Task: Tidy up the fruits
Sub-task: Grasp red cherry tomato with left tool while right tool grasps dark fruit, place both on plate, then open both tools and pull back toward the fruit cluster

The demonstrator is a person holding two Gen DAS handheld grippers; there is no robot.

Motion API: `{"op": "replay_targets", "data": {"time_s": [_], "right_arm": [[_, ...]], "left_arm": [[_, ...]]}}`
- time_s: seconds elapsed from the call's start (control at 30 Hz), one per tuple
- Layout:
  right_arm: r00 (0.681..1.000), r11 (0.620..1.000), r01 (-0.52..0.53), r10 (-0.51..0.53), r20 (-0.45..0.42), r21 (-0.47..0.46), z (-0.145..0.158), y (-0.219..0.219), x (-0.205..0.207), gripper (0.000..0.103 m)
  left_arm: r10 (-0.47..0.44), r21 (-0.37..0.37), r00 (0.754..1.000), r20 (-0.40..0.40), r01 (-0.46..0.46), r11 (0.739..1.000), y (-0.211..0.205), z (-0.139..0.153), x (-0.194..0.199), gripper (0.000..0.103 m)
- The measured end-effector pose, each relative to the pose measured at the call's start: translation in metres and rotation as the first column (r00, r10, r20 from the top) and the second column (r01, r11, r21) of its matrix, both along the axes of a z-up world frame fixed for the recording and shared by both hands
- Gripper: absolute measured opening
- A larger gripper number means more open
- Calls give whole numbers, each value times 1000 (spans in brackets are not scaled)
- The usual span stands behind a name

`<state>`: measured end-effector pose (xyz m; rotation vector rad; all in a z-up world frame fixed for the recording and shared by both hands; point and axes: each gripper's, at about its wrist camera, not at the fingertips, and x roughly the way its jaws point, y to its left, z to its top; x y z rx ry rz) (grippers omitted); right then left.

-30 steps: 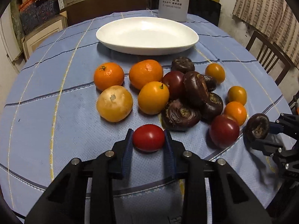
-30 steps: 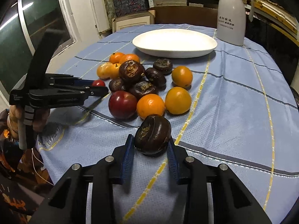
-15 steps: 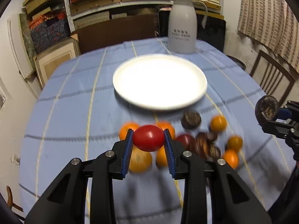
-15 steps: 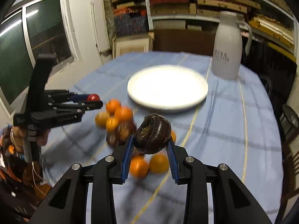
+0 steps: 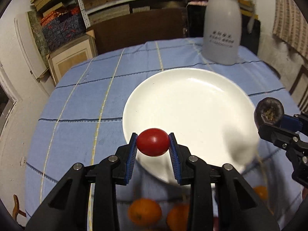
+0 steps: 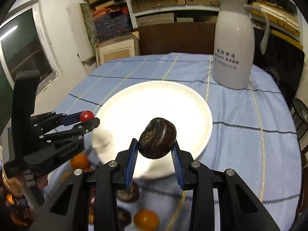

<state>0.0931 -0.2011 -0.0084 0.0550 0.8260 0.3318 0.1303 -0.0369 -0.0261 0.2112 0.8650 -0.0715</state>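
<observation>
Nearest, at 6 o'clock in both wrist views, loose oranges [image 5: 144,211] and dark fruits [image 6: 128,192] lie on the blue checked tabletop [image 5: 77,104], partly hidden under the gripper bodies.

Left hand-held gripper [image 5: 153,144] is clenched on a red tomato [image 5: 153,142], long axis crosswise between the pads, held above the near-left rim of the white plate [image 5: 192,104].

Right hand-held gripper [image 6: 156,147] is grasping a dark wrinkled fruit [image 6: 157,137], tilted, over the plate's near portion.

The plate centre lies at 12 o'clock from the right gripper and 1 o'clock from the left. Judged: the right is marginally nearer a drop point; both need a short advance and descent.

Farthest, a white jug [image 6: 233,52] stands beyond the plate.
</observation>
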Motion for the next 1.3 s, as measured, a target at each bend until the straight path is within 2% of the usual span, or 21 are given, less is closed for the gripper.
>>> {"op": "replay_targets", "data": {"time_s": [0.17, 0.33, 0.4, 0.43, 0.5, 0.6, 0.8, 0.97, 1.13, 1.3], "right_arm": [[999, 999, 7, -9, -52, -34, -25, 11, 34, 36], [997, 998, -5, 0, -76, -62, -39, 21, 46, 37], [998, 995, 2, -9, -66, -100, -41, 24, 48, 61], [999, 992, 13, -19, -50, -125, -41, 25, 49, 76], [1000, 988, 12, -13, -4, -154, -37, 27, 46, 76], [1000, 989, 6, -3, 21, -149, -27, 24, 37, 76], [997, 999, -11, 16, 78, -53, -2, 2, -9, 76], [990, 997, -59, 64, 125, -44, 7, -13, -85, 76], [983, 987, -125, 137, 124, -97, -5, -16, -157, 76], [976, 965, -182, 200, 83, -192, -25, -7, -195, 75]], "left_arm": [[18, 17, 999, -49, -17, 1000, -3, -19, 24, 32], [29, 39, 997, -68, -26, 999, -4, -32, 34, 34], [38, 48, 996, -75, -35, 998, -5, -35, 39, 63], [28, 32, 997, -65, -26, 999, -6, -34, 38, 67], [42, 42, 998, -49, -40, 998, -8, -32, 37, 76], [23, 38, 1000, -16, -23, 999, -9, -24, 31, 77], [-22, 0, 999, 48, 22, 1000, 1, -2, -7, 78], [-34, -73, 995, 89, 40, 997, 30, 14, -62, 83], [-31, -128, 996, 79, 41, 991, 54, 11, -114, 84], [-97, -126, 994, 40, 101, 987, 51, -4, -155, 84]]}}
